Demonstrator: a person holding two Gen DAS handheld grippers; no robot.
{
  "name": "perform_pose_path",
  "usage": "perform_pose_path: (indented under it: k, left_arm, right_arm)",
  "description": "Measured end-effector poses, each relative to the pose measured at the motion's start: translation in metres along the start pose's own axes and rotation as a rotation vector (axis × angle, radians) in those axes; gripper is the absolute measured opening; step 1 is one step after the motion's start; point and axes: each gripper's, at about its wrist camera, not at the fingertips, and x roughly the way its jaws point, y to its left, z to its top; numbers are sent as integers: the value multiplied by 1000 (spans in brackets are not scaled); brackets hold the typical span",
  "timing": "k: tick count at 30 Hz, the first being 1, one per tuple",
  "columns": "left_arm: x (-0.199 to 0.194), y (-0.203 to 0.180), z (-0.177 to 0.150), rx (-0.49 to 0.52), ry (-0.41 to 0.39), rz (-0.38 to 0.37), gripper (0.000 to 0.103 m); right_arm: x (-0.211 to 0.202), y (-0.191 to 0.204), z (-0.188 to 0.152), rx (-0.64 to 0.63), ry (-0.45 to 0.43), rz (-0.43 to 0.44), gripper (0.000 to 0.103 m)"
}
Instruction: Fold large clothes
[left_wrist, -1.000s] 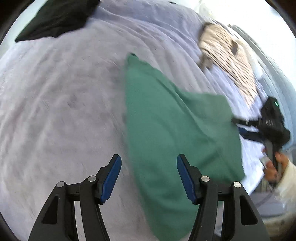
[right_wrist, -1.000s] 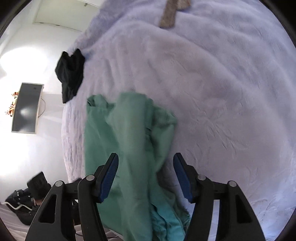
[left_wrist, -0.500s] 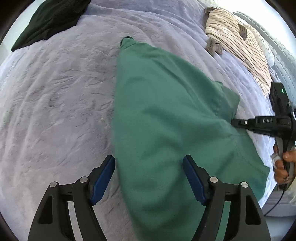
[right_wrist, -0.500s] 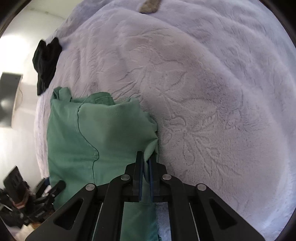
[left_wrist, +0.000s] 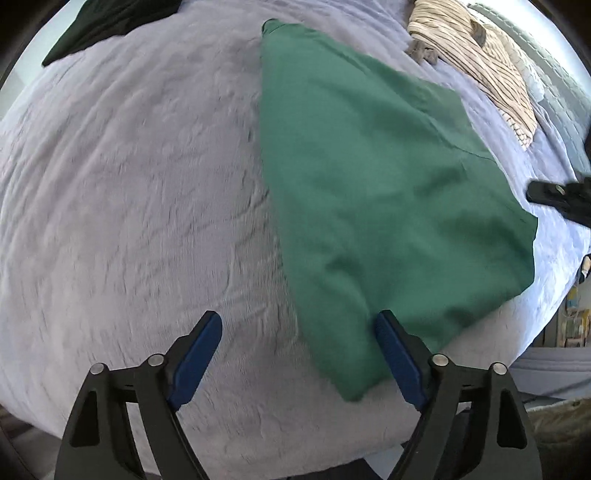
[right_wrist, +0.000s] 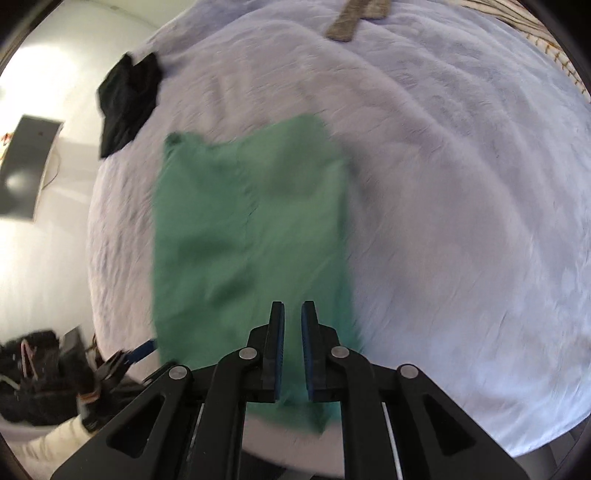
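Note:
A green garment (left_wrist: 376, 184) lies spread flat on the lavender bedspread (left_wrist: 129, 203). It also shows in the right wrist view (right_wrist: 251, 236), blurred. My left gripper (left_wrist: 299, 347) is open and empty, with its right finger over the garment's near corner. My right gripper (right_wrist: 292, 332) hovers over the garment's near edge with its jaws a narrow gap apart and nothing visible between them. The right gripper's tip also shows in the left wrist view (left_wrist: 554, 195) at the garment's right edge.
A black garment (left_wrist: 107, 22) lies at the far left of the bed, seen also in the right wrist view (right_wrist: 127, 99). A striped beige garment (left_wrist: 476, 55) lies at the far right. A monitor (right_wrist: 26, 166) hangs on the wall beyond the bed.
The right gripper, shut on the garment's edge half a second ago, has let go and lifted. The garment now lies flat. The left gripper has drawn back toward the bed's near edge.

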Motion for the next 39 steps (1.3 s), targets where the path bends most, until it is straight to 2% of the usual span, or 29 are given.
perform_pose_path:
  k: [3,5,8,11,14,17,29,33,37,39]
  left_arm:
    - [0,-2,-1,-6,7,8,86]
    - [1,-5,2,2,12,16,86]
    - [8,-17,9,-3,16,19,86]
    - [12,-23,12,-11,22,16,86]
    - [14,-25,13,-24,35,14,86]
    - [13,-28,16,-25,43,30,86]
    - [11,-34,30,-46,84,63,86]
    - [7,-34,34,-51,75,81,86]
    - [6,-32,39,-66,73,94,86]
    - [7,-30,42,-70,77,93,86]
  right_arm:
    - [8,26,-23,-57,51,14,12]
    - [23,35,-35,-96,92,-57,12]
    - [44,28,-48,-117,129,-196,11]
    - [57,9,-56,-82,147,-256,5]
    - [64,-14,-60,-10,166,-269,5]
    - [65,-26,-58,88,170,-218,5]
    - [87,-4,-47,41,218,-260,9]
    - [90,4,-39,43,232,-268,10]
    - [83,6,-34,57,251,-267,15]
    - [68,7,-32,64,231,-252,26]
